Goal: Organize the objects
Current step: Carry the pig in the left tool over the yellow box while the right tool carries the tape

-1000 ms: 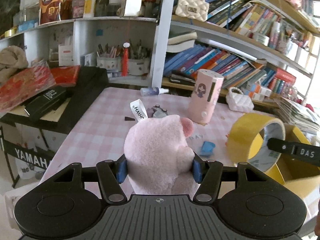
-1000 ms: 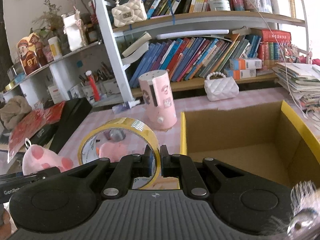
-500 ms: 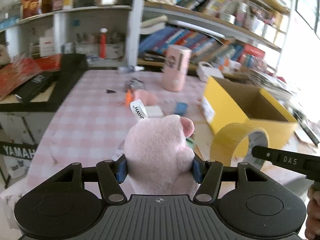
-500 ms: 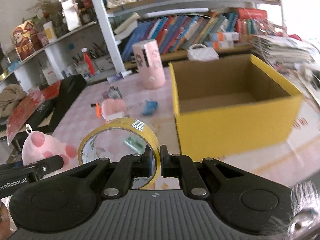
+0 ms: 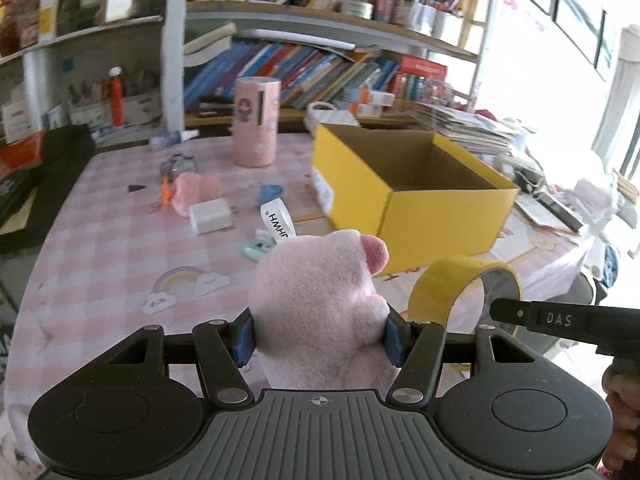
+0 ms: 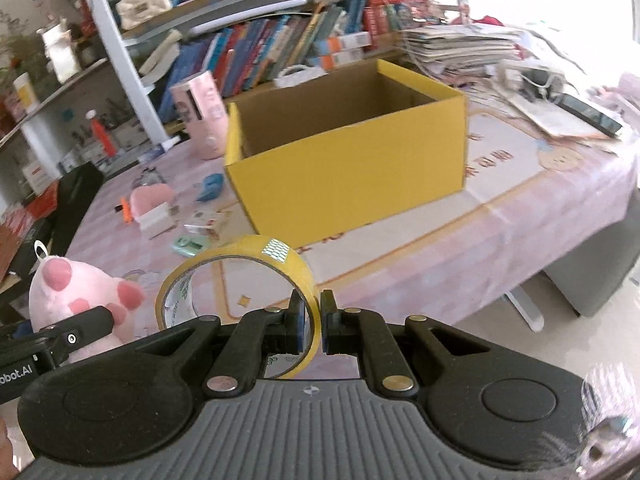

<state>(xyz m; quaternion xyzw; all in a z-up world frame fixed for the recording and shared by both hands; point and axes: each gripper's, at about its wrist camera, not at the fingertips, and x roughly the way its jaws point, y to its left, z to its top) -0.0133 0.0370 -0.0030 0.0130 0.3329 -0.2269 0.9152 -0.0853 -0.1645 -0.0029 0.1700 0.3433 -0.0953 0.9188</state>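
Observation:
My left gripper [image 5: 320, 334] is shut on a pink plush pig [image 5: 316, 300], its blue pads pressing both flanks; a white label loop sticks up from the toy. The pig [image 6: 76, 292] also shows at the lower left of the right wrist view. My right gripper [image 6: 310, 322] is shut on the rim of a yellow tape roll [image 6: 236, 264], which hangs above the table's near edge; the tape roll [image 5: 452, 284] shows beside the pig in the left wrist view. An open, empty yellow cardboard box [image 5: 404, 184] [image 6: 344, 160] stands on the pink checked table ahead of both grippers.
On the table [image 5: 100, 248] lie a pink cylinder [image 5: 256, 124], a pink soft item with a white block [image 5: 210, 214], a blue clip [image 5: 272, 192], a green tag [image 5: 258, 248]. Bookshelves [image 5: 320, 60] stand behind, paper stacks [image 6: 460, 44] at right, a black case [image 6: 76, 188] at left.
Both grippers have pulled back from the table and swung right with their loads; the yellow box, earlier close or at the edge, now shows whole and farther away.

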